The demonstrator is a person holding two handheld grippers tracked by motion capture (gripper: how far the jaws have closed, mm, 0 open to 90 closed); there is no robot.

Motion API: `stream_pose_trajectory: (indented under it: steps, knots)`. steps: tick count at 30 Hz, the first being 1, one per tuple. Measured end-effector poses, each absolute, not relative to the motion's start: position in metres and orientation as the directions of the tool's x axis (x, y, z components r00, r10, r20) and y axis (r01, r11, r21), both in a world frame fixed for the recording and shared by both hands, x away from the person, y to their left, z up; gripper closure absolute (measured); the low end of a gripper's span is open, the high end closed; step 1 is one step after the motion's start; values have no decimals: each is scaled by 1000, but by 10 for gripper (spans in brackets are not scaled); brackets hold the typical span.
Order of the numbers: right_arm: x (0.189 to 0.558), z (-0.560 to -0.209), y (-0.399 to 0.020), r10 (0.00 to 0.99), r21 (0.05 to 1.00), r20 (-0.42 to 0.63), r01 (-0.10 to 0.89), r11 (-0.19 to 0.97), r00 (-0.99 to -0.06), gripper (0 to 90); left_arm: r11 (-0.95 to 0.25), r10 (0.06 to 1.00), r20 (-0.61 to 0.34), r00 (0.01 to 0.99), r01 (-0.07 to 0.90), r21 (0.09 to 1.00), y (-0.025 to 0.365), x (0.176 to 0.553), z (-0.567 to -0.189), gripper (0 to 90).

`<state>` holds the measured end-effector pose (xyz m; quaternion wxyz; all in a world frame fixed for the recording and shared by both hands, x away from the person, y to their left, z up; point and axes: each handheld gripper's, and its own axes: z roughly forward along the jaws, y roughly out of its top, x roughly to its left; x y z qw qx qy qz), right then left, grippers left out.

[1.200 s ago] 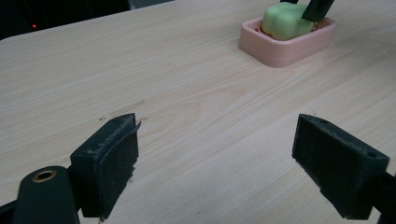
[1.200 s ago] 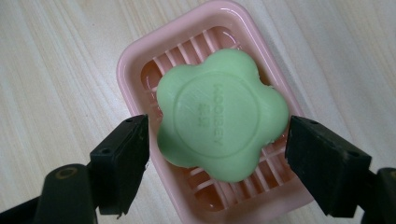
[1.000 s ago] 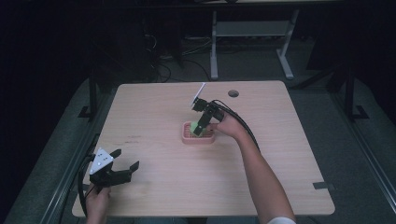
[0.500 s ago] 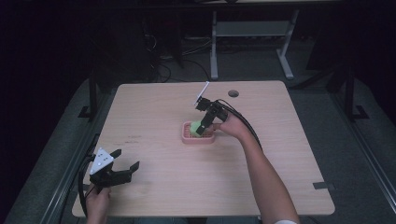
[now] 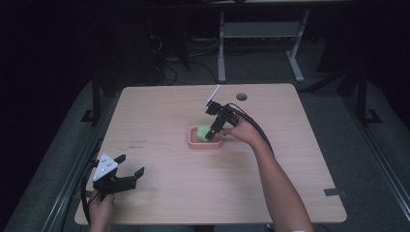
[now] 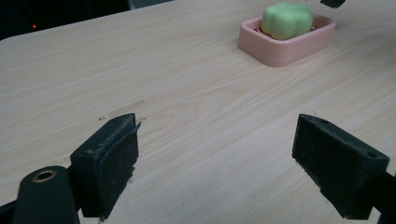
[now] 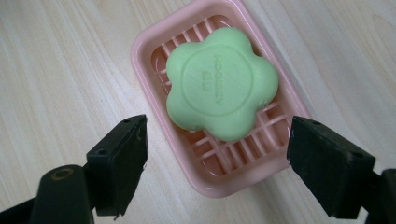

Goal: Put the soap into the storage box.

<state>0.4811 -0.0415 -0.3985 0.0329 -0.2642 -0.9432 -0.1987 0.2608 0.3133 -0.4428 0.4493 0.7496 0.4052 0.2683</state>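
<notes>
A green flower-shaped soap (image 7: 219,91) lies in a pink slatted soap dish (image 7: 154,42) at the middle of the wooden table (image 5: 290,154). My right gripper (image 7: 217,128) hovers just above it, open, with one jaw on each side of the dish's near end and nothing held. In the high view the right gripper (image 5: 210,133) tilts down over the soap (image 5: 201,132) and dish (image 5: 193,143). My left gripper (image 5: 131,164) rests open near the table's front left corner. Its own view has the left gripper (image 6: 215,135) over bare wood, with the soap (image 6: 286,19) and dish (image 6: 280,49) far ahead.
A dark round hole (image 5: 241,96) sits near the table's far edge. A black tape mark (image 5: 336,192) lies by the front right edge. Cables (image 5: 256,126) trail from the right gripper along the forearm. A white desk frame (image 5: 256,34) stands behind the table.
The right gripper has shifted slightly back and to the right over the soap dish. The left gripper has not moved.
</notes>
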Motion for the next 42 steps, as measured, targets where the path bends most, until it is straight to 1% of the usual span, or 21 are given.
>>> stream_pose_trajectory:
  steps: [19, 32, 36, 37, 42]
  knots:
    - [473, -400, -67, 510, 357, 177, 538, 764, -842, 199, -273, 848, 40, 529, 370, 888, 313, 261, -443, 142]
    - [463, -401, -85, 525, 374, 179, 551, 746, -832, 200, -277, 847, 42, 529, 372, 886, 312, 260, -443, 142]
    - [460, -400, -90, 528, 361, 187, 558, 747, -828, 194, -274, 847, 41, 530, 370, 888, 312, 261, -443, 142]
    - [456, -399, -93, 527, 377, 179, 553, 743, -831, 198, -276, 847, 42, 530, 370, 887, 312, 261, -443, 142]
    - [452, -400, -99, 530, 382, 181, 556, 738, -828, 198, -275, 847, 41, 530, 370, 887, 312, 260, -443, 142]
